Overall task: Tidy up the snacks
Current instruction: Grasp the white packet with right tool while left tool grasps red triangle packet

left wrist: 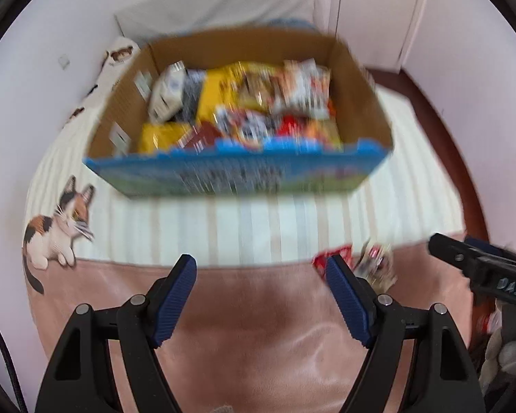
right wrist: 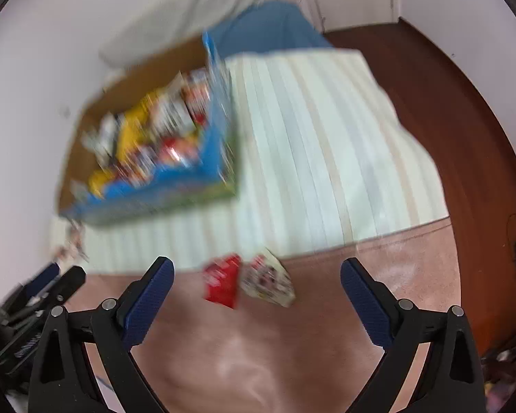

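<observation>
A cardboard box (left wrist: 357, 79) with a blue printed front, filled with several snack packets, stands on the striped bedsheet; the right wrist view shows the box (right wrist: 203, 172) at upper left. Two loose packets lie on the pink blanket: a red packet (right wrist: 223, 282) and a white patterned packet (right wrist: 270, 280) beside it. In the left wrist view the red packet (left wrist: 321, 260) and the white patterned packet (left wrist: 378, 265) lie just behind the right finger. My left gripper (left wrist: 259, 268) is open over the blanket with nothing between its fingers. My right gripper (right wrist: 256, 270) is open, with both packets lying between and beyond its fingertips, untouched.
A striped sheet (left wrist: 258, 220) covers the bed, a pink blanket (left wrist: 258, 327) the near part. A cat print (left wrist: 58, 223) is at left. A grey pillow (left wrist: 223, 3) lies behind the box. Dark wooden floor (right wrist: 464, 137) runs along the right. The other gripper (left wrist: 481, 268) shows at right.
</observation>
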A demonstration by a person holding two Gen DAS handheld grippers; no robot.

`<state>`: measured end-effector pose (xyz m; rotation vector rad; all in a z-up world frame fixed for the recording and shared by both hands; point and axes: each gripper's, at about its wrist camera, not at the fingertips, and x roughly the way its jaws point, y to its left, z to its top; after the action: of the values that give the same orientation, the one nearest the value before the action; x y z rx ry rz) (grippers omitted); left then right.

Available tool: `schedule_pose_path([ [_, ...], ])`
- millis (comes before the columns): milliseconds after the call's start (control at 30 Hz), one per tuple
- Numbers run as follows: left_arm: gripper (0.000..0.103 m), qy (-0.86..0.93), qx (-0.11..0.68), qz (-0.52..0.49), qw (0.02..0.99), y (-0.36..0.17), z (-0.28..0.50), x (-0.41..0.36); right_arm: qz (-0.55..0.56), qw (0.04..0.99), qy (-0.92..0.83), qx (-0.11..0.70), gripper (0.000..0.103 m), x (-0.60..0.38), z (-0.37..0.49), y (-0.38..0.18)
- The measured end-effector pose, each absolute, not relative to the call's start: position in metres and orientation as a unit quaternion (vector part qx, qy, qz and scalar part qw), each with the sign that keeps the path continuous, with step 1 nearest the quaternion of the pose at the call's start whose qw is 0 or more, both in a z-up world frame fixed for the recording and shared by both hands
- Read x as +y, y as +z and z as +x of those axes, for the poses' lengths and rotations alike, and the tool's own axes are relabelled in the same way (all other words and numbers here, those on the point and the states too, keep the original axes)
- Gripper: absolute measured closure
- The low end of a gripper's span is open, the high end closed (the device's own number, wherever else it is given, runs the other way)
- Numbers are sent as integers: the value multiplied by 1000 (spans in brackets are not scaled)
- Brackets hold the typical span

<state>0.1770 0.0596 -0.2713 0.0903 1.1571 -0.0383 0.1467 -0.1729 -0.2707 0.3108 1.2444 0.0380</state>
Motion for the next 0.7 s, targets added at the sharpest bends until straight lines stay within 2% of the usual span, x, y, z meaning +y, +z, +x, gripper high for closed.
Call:
schedule_pose_path([
  [33, 26, -20, 558, 55, 828, -282, 177, 56, 132, 796, 27, 590, 12, -170, 148, -284],
  [67, 26, -17, 569, 60, 820, -292, 177, 53, 126, 790, 33, 599, 27, -169, 149, -295],
  [100, 26, -15, 576, 64, 815, -298, 177, 52, 118, 779, 42, 614, 34, -165, 152, -313],
  [333, 26, 7, 612, 69, 788, -325, 182, 49, 115, 733, 82, 665, 34, -143, 172, -392],
  [500, 27, -15, 632, 45, 774, -333, 194, 36, 114, 745, 74, 653, 57, -146, 163, -405],
  [700, 27, -57, 672, -7, 738, -357, 216, 11, 154, 736, 58, 657, 59, -183, 134, -401],
])
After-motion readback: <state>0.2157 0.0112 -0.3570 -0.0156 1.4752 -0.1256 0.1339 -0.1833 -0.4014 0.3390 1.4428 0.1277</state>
